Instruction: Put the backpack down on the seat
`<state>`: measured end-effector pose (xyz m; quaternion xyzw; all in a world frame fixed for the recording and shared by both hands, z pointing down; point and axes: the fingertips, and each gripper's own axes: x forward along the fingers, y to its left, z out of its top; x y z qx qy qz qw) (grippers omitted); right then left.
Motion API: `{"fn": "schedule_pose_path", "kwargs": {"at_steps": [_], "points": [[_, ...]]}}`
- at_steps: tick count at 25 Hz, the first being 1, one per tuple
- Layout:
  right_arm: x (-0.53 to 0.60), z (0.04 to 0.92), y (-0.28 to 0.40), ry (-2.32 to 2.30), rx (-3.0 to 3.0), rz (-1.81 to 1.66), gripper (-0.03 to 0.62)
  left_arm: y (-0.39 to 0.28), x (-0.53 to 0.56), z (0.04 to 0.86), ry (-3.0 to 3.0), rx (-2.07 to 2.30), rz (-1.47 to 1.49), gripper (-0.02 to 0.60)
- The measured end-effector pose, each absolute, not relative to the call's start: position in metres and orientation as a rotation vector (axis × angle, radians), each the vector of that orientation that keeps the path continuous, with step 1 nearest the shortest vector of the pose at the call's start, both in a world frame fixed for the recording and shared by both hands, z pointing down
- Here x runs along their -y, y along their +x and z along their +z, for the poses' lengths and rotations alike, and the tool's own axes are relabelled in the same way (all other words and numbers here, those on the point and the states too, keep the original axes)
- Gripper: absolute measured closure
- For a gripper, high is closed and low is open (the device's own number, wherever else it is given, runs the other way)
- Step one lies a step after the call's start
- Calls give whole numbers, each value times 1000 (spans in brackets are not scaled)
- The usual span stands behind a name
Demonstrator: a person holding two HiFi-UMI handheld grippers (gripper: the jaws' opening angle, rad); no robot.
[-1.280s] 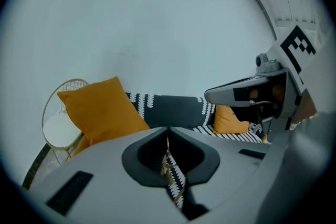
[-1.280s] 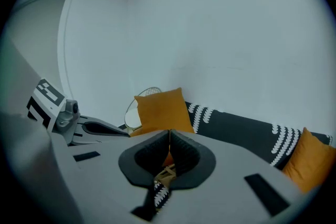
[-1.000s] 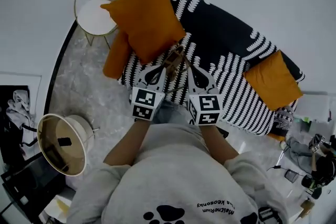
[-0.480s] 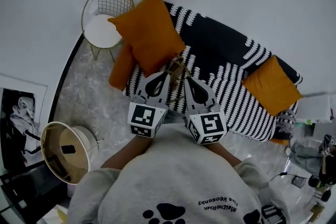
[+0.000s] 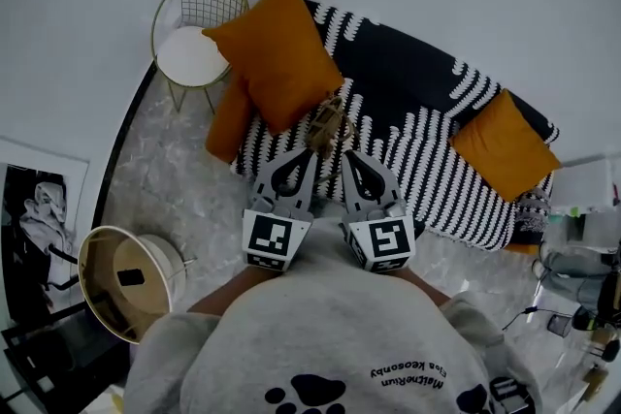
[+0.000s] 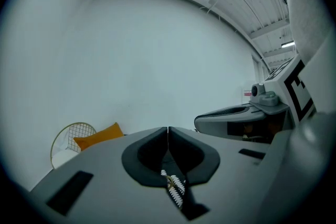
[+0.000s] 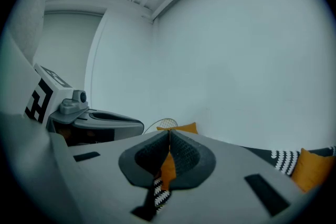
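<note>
The backpack [image 5: 330, 123] is a small brown bundle with thin straps. It lies on the black-and-white striped sofa seat [image 5: 427, 150], below the big orange cushion [image 5: 277, 48]. My left gripper [image 5: 309, 152] and right gripper [image 5: 346, 152] are side by side just on the near side of it, both pointing at it. In the left gripper view the left gripper [image 6: 168, 131] has its jaws closed tip to tip with nothing between the pads. In the right gripper view the right gripper [image 7: 169, 134] is closed the same way. From above I cannot tell whether either tip touches the backpack.
A gold wire chair [image 5: 194, 24] with a white seat stands left of the sofa. A second orange cushion [image 5: 505, 145] lies at the sofa's right end. A round open bin [image 5: 121, 281] sits on the marble floor at my left. Cluttered items fill the lower right corner.
Both grippers have drawn back toward my body, still closed. The backpack has stayed in place on the seat, so it now lies further beyond the tips.
</note>
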<state>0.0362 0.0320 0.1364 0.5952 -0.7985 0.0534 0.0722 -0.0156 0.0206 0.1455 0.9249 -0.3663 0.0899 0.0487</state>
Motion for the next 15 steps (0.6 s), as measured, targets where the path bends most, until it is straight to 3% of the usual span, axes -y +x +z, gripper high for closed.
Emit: {"fn": "schedule_pose_path", "kwargs": {"at_steps": [15], "points": [[-55,150,3,1838,2374,182,560,-46,-45,154,2904,1013,294,557]]}}
